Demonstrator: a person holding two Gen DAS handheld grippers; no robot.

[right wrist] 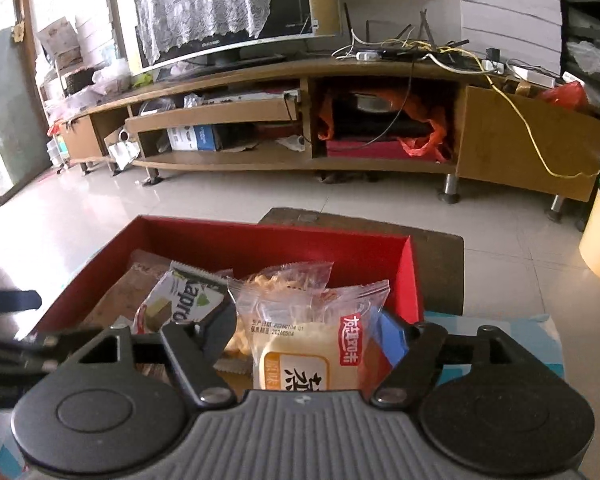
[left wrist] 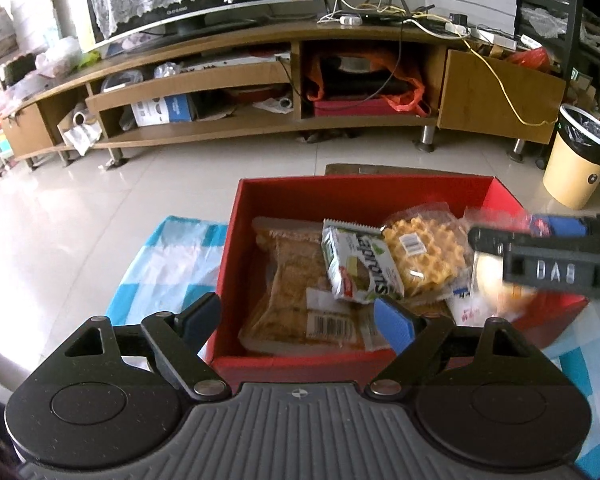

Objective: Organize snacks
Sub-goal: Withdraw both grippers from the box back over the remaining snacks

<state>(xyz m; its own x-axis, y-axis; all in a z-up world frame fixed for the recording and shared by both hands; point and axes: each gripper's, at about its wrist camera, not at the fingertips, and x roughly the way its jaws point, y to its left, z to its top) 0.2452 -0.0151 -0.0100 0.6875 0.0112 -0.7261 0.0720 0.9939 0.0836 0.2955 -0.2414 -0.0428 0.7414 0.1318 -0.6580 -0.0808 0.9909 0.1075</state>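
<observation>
I am holding a bun packet point(right wrist: 312, 344) pinched in my right claw point(right wrist: 304, 340) over the red box point(right wrist: 414, 276); my left claw point(left wrist: 298, 320) is hanging wide open, holding nothing. Releasing early risks crushing the waffle point(left wrist: 424, 256) or snagging the box's right wall.

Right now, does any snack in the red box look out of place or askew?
Nothing looks spilled or damaged. The green-and-white packet lies tilted, leaning across the brown cake pack and the waffle inside the red box. The right tongs hold a bun pack at the box's right side, not set down yet.
</observation>
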